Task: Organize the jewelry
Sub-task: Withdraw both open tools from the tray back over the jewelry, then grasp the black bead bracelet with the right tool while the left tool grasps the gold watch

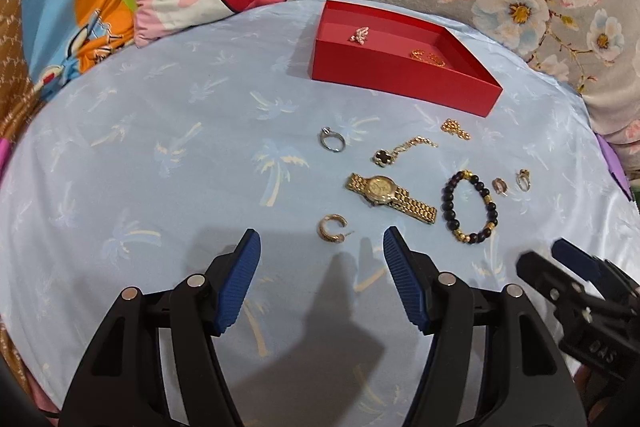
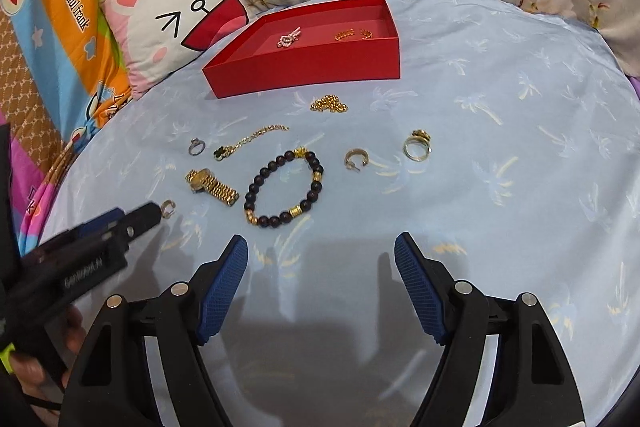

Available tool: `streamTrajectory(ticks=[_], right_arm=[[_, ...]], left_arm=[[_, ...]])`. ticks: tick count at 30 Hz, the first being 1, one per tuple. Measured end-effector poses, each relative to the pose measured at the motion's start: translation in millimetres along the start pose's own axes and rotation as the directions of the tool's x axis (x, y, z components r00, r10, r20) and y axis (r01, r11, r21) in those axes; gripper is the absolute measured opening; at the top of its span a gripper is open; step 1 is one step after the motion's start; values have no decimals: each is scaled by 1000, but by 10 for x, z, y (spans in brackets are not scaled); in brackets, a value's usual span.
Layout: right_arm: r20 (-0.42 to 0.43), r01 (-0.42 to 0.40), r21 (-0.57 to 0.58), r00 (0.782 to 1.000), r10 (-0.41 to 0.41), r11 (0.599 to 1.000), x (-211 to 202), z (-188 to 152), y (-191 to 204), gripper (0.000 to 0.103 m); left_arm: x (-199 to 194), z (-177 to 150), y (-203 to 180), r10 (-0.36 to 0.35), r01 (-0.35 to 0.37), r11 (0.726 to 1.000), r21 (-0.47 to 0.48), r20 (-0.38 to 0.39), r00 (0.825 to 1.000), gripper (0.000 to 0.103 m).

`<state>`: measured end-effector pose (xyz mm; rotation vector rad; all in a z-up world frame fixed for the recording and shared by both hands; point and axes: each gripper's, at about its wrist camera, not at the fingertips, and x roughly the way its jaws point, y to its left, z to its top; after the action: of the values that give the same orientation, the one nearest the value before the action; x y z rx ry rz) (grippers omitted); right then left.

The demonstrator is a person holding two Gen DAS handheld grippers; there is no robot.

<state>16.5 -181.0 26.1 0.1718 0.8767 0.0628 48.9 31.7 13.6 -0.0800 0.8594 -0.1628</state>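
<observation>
Evidently mid-sort: both the left gripper (image 1: pixel 320 247) and right gripper (image 2: pixel 320 251) hover wide and empty. Loose jewellery lies at twelve o'clock; next, pinch the gold hoop earring (image 1: pixel 331 227) toward the shallow red cardboard box (image 1: pixel 400 87).

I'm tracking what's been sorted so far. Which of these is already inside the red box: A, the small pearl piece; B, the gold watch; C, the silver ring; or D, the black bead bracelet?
A: the small pearl piece lies on the floor of the red box, the other three on the sheet.
</observation>
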Motion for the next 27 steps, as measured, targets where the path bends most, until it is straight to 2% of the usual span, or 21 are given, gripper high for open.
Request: streamTrajectory(ticks=[5,13,18,21,23,27], right_arm=[[-10,20,-4,1000,-20,1000,169,100,51,63],[-29,38,13,999,-37,999,375,212,68,46],[-24,78,-13,997,-78,997,420,244,109,42],[-16,123,-37,992,-124,992,412,227,105,23],[-18,116,-25,993,-117,993,387,217,40,8],[-27,62,36,998,-61,997,321,185,-119,7]], left_arm=[[81,-82,-12,-1,1,1000,-18,-19,1000,62],[37,-75,-28,-4,4,999,-35,11,1000,62],[22,-67,-27,4,-3,999,-34,15,1000,62],[21,-63,-24,1,0,999,-33,15,1000,62],[18,-47,-24,-5,6,999,-36,15,1000,62],[5,31,-76,-19,20,999,-33,19,1000,62]])
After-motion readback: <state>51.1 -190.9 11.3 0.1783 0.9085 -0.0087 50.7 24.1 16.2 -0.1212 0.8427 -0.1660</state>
